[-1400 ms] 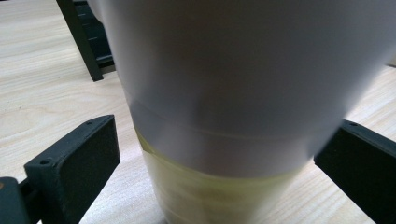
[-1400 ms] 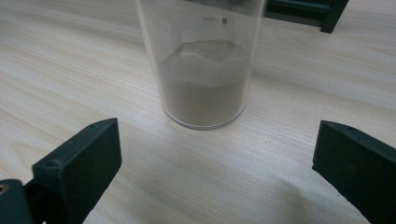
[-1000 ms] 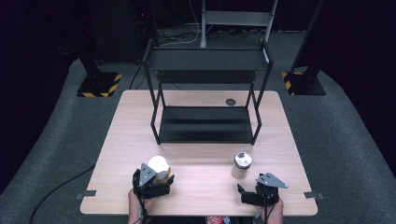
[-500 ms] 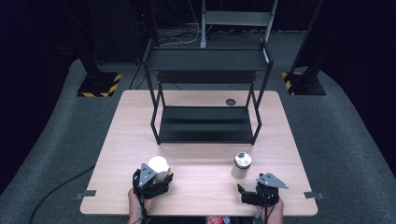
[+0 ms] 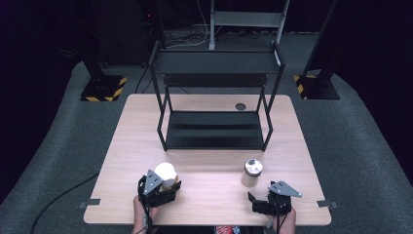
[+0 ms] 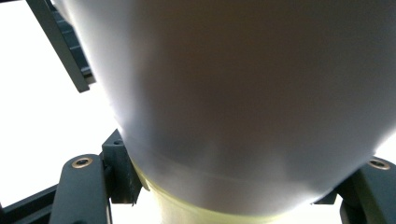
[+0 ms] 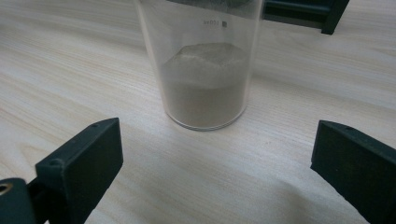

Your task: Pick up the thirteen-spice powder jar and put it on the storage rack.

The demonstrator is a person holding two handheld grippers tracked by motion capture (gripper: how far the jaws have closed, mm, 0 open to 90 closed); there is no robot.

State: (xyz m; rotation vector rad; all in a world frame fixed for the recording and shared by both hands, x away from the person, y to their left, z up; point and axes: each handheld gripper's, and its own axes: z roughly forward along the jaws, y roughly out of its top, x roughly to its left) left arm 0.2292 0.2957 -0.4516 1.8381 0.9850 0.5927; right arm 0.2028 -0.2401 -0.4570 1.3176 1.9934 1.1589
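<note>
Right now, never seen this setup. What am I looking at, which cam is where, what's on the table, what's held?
No robot here: a person sits at the near edge of a wooden table and holds a two-jaw claw in each hand.

The high view looks down from above the person's side. The other two pictures come from cameras riding on each claw, looking along its jaws.

On the table: a black two-tier rack at the far side, a white cup near left, and a clear jar near right, partly filled with brown powder.

The left claw has just closed on the white cup; in its own view the cup's wall sits between the jaws, very close. The right claw stands open with the jar ahead of it, not yet between the jaws, untouched.
</note>
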